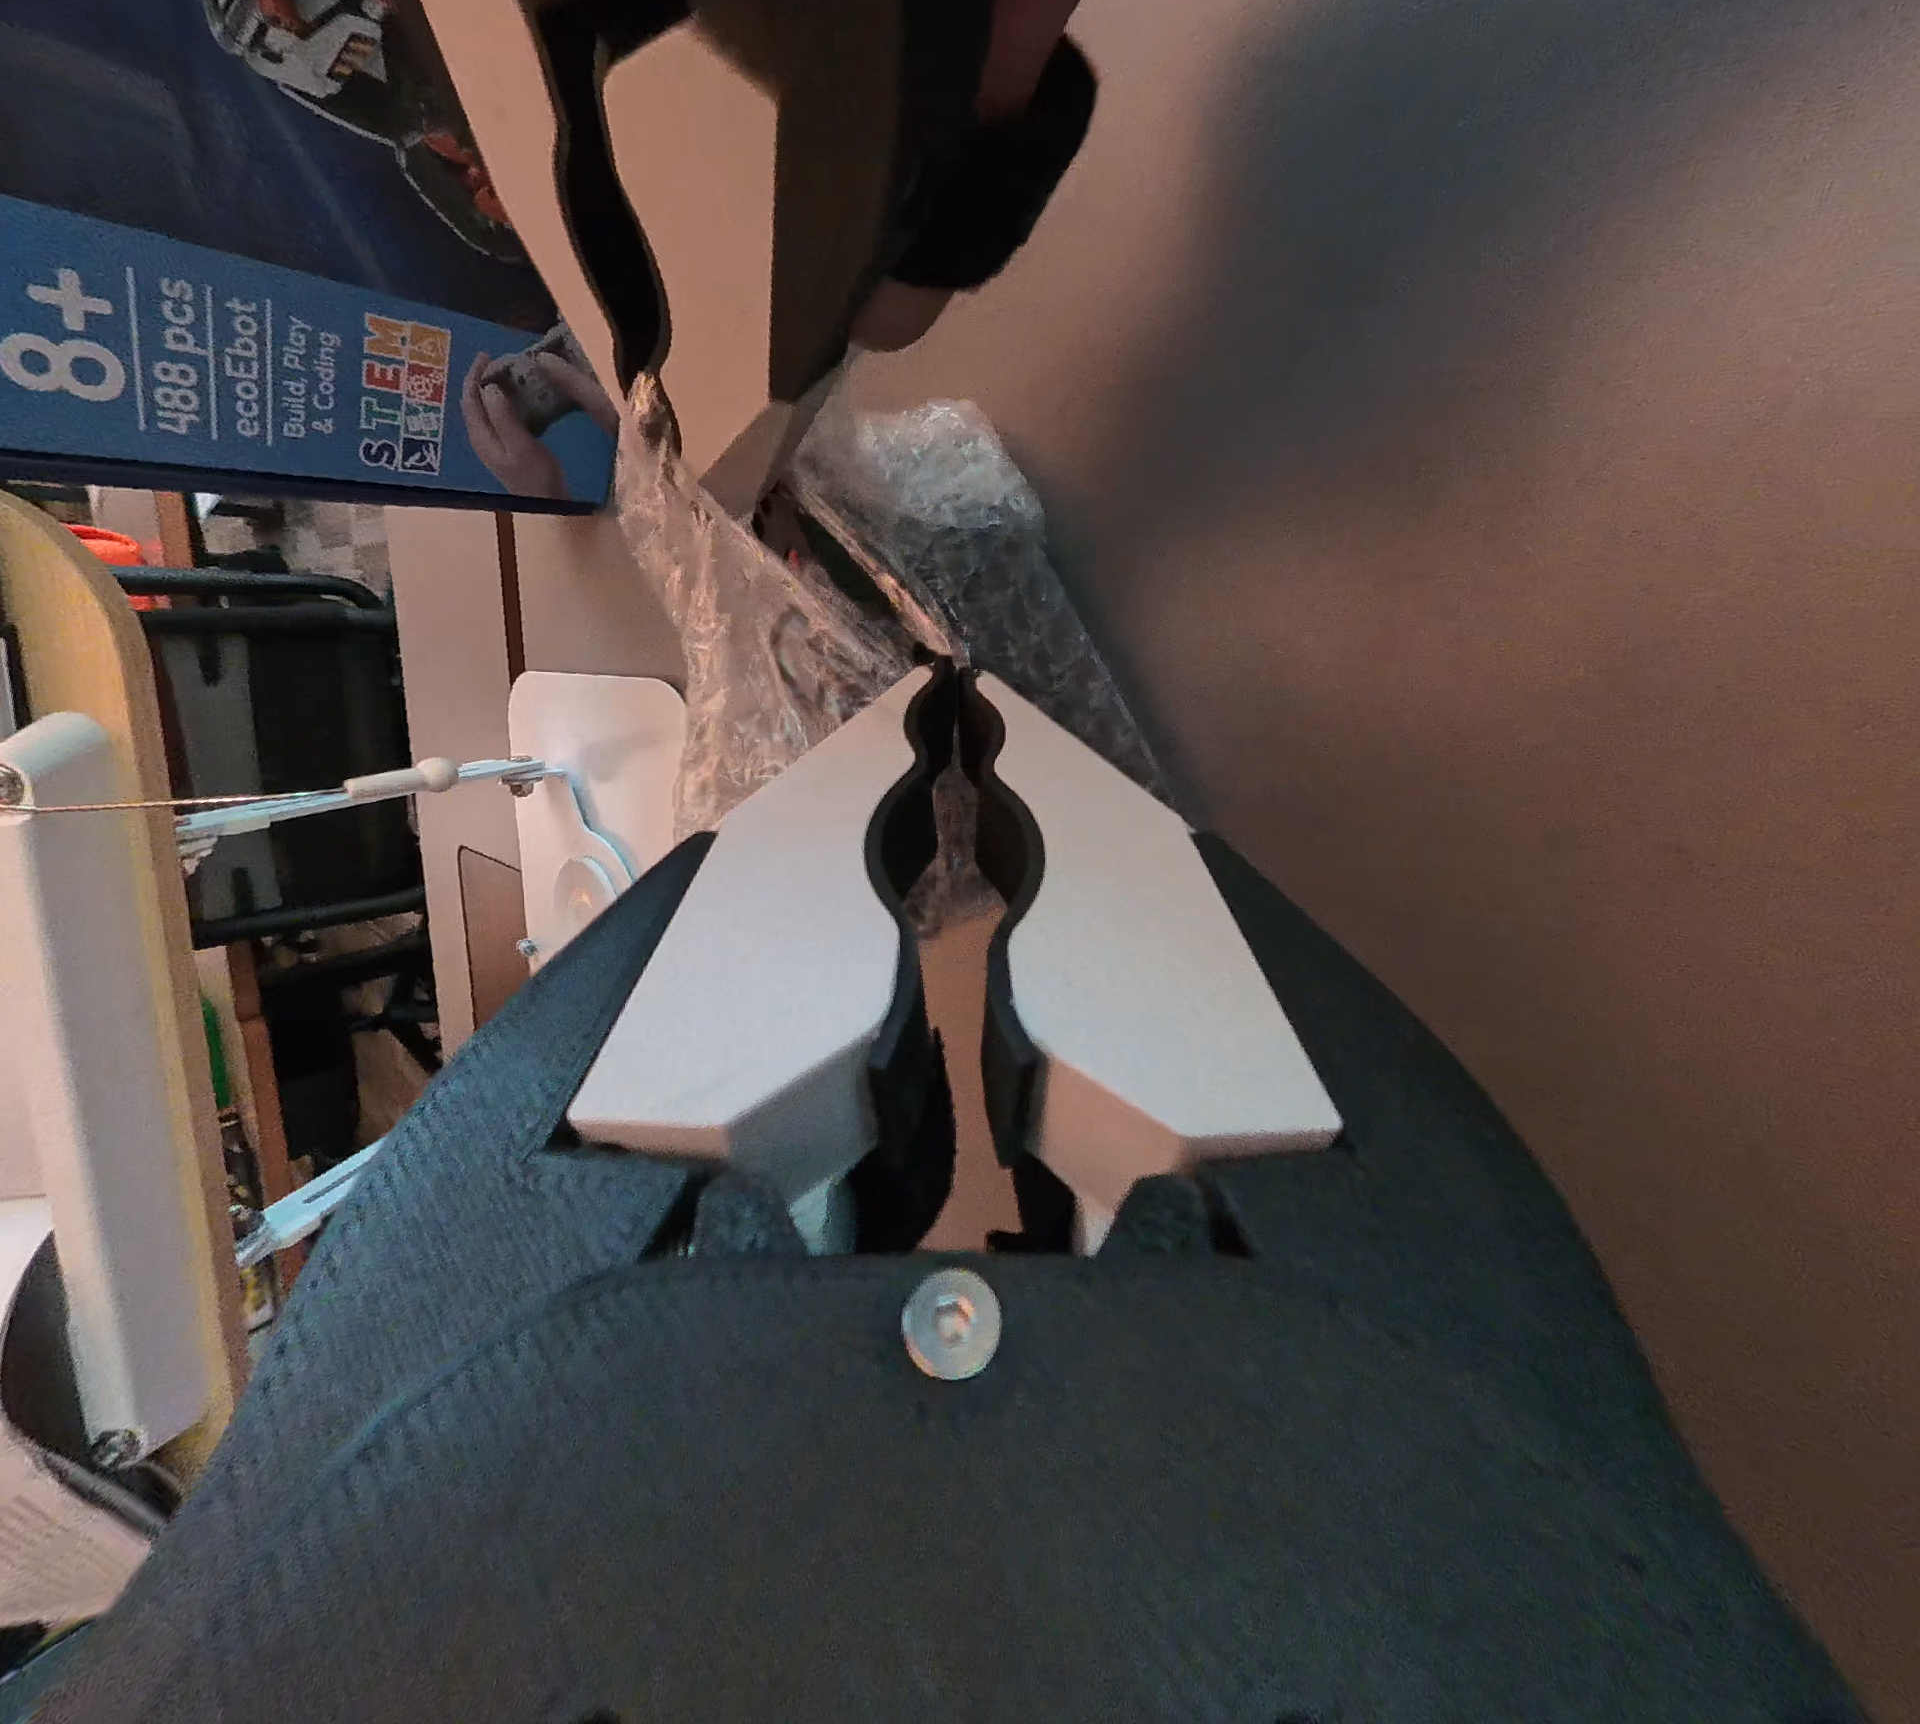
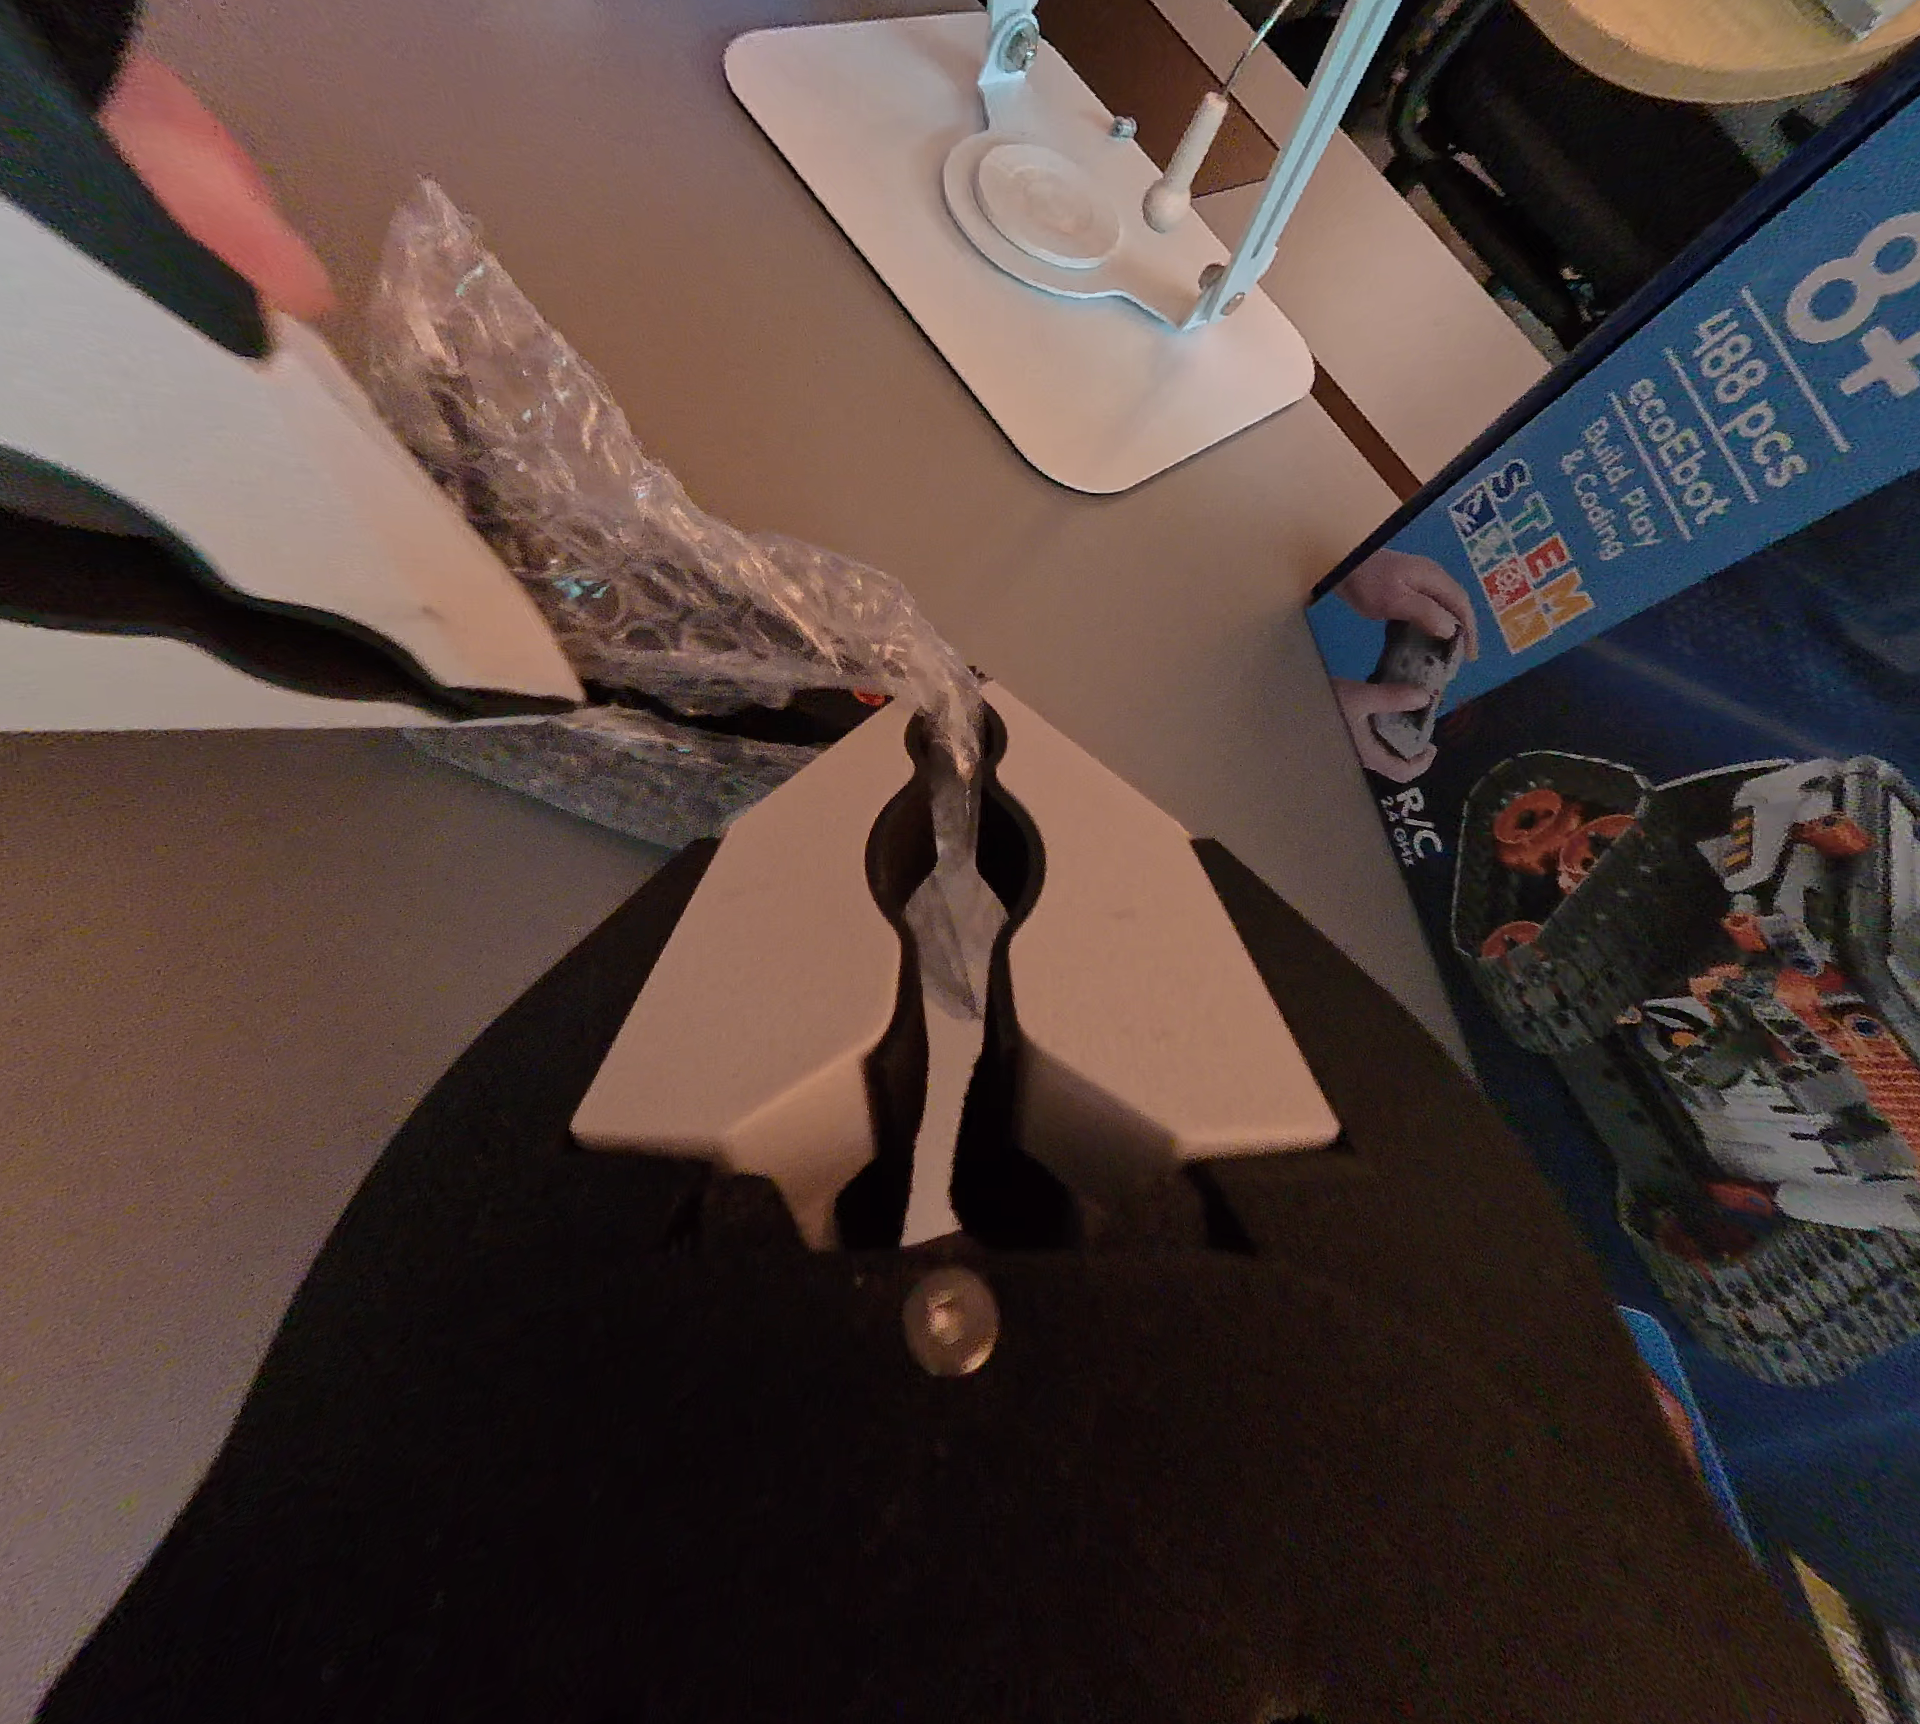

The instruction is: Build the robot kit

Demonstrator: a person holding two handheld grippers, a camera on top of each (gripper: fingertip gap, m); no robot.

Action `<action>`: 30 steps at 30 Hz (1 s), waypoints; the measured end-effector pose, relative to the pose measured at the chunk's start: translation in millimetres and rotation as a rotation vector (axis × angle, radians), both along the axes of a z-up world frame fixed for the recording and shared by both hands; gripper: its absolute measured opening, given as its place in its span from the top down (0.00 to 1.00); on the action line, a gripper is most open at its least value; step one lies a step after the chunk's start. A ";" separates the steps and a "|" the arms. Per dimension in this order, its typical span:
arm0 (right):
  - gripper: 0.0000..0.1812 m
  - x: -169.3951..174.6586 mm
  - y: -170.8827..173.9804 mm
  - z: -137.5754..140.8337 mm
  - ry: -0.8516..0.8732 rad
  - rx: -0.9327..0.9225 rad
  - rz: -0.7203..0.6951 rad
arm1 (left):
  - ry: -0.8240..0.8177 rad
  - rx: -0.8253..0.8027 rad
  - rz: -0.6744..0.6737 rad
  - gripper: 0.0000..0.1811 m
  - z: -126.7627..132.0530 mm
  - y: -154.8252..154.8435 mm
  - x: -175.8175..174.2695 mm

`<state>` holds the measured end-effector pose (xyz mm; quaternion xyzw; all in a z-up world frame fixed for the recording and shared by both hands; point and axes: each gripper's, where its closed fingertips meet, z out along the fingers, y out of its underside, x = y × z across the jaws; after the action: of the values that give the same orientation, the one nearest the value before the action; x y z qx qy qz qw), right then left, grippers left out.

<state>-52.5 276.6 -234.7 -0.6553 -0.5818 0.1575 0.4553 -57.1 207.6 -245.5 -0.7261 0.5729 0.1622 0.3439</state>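
Bubble wrap [image 2: 644,552] is pinched at opposite ends: one edge is clamped in the right gripper [image 2: 951,739], the other in the left gripper [image 1: 951,672]. Dark item inside is partly exposed on the table [image 2: 623,116]; wrap not yet removed. Blue box [image 2: 1662,635] is nearby.

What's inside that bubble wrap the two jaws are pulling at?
Through the bubble wrap something dark shows, with a small orange spot at the open end near the right gripper. The wrap blurs its shape, so I cannot tell what it is.
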 end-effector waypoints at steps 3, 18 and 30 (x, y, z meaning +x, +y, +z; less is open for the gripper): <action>1.00 -1.3 4.0 -2.5 -0.002 -0.001 -0.018 | 0.023 0.031 -0.017 1.00 1.3 -5.6 6.5; 1.00 -2.9 20.2 -19.1 -0.011 -0.046 -0.055 | 0.030 0.150 -0.017 1.00 -3.8 -21.5 8.2; 1.00 43.5 67.2 5.8 0.081 -0.027 -0.223 | -0.007 0.010 -0.116 1.00 -54.5 -59.5 8.7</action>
<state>-9.0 343.9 -228.9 -0.7152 -0.4841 0.1402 0.4842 -48.4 148.1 -300.0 -0.6906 0.6120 0.1421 0.3583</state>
